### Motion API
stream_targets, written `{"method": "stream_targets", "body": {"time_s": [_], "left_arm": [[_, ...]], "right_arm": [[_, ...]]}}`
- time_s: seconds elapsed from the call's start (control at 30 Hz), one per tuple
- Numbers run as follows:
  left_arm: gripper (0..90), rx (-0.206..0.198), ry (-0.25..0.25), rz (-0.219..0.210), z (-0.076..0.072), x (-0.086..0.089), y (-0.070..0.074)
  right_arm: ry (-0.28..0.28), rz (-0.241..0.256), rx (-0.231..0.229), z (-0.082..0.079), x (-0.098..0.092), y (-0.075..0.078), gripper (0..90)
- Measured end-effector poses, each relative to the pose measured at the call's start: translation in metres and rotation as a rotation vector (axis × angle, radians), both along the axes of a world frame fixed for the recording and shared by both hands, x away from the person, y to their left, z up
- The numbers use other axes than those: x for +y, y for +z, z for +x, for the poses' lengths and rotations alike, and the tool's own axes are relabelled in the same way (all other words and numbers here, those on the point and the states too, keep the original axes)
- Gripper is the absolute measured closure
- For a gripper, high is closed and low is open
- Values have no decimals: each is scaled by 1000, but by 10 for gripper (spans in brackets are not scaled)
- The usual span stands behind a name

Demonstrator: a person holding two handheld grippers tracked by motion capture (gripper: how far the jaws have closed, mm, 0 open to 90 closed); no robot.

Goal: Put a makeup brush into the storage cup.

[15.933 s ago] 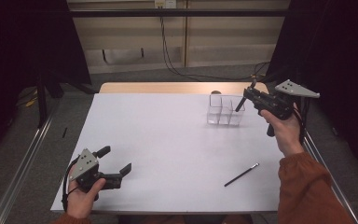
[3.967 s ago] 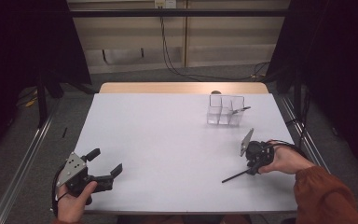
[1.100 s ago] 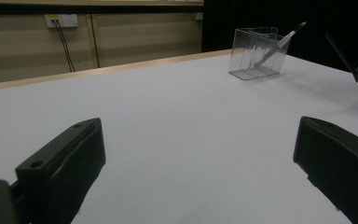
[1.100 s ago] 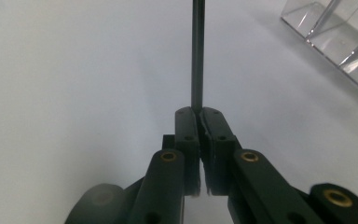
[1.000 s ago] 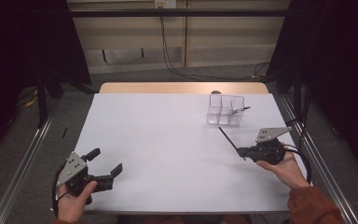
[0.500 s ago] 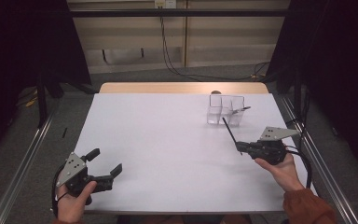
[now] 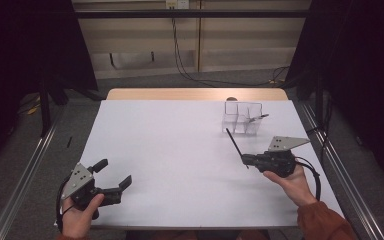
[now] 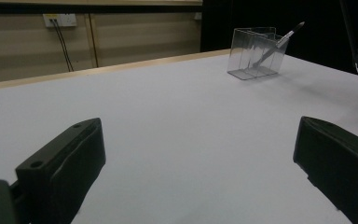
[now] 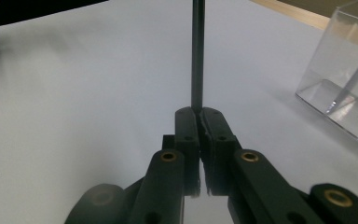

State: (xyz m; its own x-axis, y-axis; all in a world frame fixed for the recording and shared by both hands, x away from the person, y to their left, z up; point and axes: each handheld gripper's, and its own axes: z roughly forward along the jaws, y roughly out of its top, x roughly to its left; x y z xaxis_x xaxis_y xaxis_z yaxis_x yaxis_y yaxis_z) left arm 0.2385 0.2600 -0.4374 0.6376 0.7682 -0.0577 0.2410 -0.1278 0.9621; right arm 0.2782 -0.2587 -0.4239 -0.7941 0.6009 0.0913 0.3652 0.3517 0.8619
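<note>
My right gripper (image 7: pixel 246 159) is shut on a thin black pen (image 7: pixel 235 145), held above the white table (image 7: pixel 180 145) at the right, with the pen slanting up and left. In the right gripper view the pen (image 9: pixel 197 51) rises straight from the closed gripper tips (image 9: pixel 199 116). A clear plastic divided holder (image 7: pixel 243 118) stands at the back right with another pen (image 7: pixel 256 118) leaning in it; the holder (image 8: pixel 256 53) also appears in the left gripper view. My left gripper (image 7: pixel 115 177) rests at the front left, open and empty, its fingers (image 8: pixel 65 163) wide apart.
The table's wooden far edge (image 7: pixel 195 94) runs along the back. Metal rails (image 7: pixel 25 165) flank the table on both sides. Dark curtains and cables lie beyond the table.
My right gripper has carried the pen up off the table and toward the holder, tilting it more upright over the last second. The left gripper stayed put.
</note>
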Motion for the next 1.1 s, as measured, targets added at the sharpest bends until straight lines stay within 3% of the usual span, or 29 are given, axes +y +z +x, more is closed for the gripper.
{"method": "stream_targets", "body": {"time_s": [0.53, 0.9, 1.1], "left_arm": [[21, -4, -7, 4, 0, -1, 0], [22, -8, -13, 6, 0, -1, 1], [22, -9, -14, 9, 0, 0, 1]], "right_arm": [[76, 32, 8, 9, 31, 3, 868], [155, 29, 2, 19, 60, 11, 868], [195, 5, 7, 25, 75, 14, 867]]}}
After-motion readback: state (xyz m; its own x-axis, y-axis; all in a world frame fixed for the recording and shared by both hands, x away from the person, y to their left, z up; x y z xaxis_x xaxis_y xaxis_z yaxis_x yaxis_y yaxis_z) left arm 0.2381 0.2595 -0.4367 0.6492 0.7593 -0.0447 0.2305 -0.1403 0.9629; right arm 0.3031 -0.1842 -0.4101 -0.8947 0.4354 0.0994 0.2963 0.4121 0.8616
